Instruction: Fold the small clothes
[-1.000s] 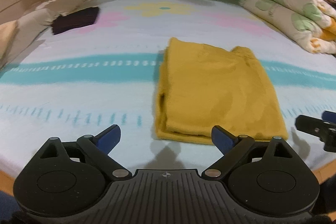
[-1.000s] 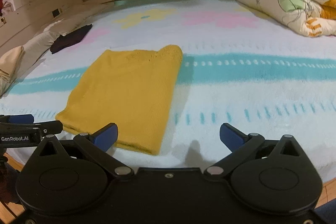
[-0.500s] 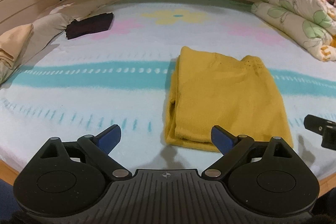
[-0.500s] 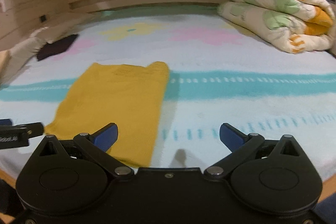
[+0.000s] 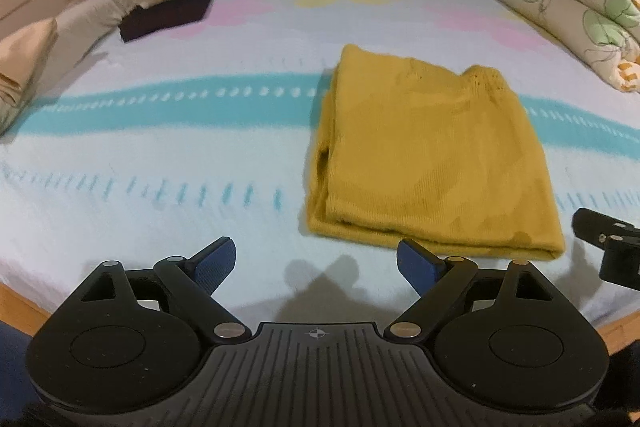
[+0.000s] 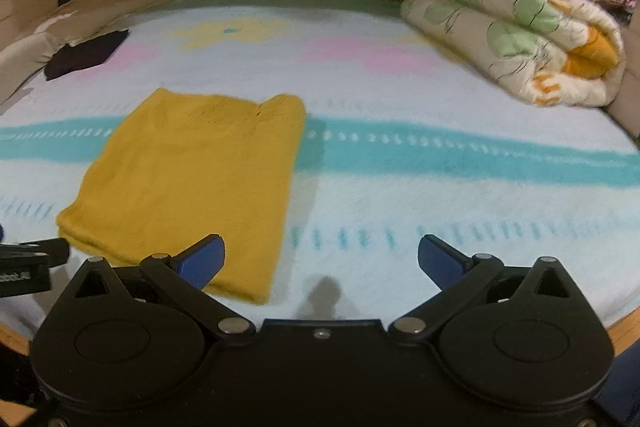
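We hover both claws over the near edge of the bed, the left gripper wide but closing on nothing, the right gripper wide and empty, and the folded yellow garment lying flat between us probably needs its near hem pinched for another fold.

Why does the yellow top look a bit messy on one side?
The yellow top lies folded flat on the bed, but along its left edge in the left wrist view the layers gape apart and do not line up. Nothing else looks odd; both grippers hang clear of it.
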Demonstrator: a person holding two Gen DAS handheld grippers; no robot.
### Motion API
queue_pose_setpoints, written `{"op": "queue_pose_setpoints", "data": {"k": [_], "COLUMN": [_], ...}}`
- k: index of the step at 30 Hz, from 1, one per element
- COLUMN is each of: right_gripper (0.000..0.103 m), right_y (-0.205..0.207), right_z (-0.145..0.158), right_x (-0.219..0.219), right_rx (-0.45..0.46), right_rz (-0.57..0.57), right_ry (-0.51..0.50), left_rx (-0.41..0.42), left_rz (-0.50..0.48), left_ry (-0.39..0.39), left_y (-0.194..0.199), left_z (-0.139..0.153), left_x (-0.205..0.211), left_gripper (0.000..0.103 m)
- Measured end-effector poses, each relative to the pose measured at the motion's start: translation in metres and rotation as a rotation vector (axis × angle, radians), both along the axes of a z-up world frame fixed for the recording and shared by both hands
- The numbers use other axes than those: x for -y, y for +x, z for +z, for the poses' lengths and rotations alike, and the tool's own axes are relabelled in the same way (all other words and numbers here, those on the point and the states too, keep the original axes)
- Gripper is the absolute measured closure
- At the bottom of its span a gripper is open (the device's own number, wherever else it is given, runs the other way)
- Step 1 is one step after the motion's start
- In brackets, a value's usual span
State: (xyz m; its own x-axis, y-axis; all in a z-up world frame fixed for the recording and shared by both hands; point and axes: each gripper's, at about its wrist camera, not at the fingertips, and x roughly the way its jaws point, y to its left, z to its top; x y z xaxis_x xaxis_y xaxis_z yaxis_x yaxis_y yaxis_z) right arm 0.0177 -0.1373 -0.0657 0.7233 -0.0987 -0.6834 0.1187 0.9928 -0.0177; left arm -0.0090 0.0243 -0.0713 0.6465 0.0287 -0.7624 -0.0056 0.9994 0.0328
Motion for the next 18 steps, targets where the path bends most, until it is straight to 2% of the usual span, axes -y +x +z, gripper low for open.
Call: {"op": "queue_pose_setpoints", "data": {"k": [6, 18], "right_gripper": [0.001, 0.001], "right_y": [0.004, 0.0084], "right_z": [-0.0058, -0.0105], "right_x": [0.0035, 0.0047], "right_rx": [-0.049, -0.086], "right_rz": [0.004, -0.001], "right_ry": [0.079, 0.122], "left_rx": [-0.021, -0.046], "left_rz": [-0.004, -0.013], "left_ry": [-0.008, -0.007], "left_y": [-0.0001, 0.003], "left_z": [-0.0034, -0.008], "left_x": [0.0037, 0.01], "left_gripper": [0.017, 0.017]}}
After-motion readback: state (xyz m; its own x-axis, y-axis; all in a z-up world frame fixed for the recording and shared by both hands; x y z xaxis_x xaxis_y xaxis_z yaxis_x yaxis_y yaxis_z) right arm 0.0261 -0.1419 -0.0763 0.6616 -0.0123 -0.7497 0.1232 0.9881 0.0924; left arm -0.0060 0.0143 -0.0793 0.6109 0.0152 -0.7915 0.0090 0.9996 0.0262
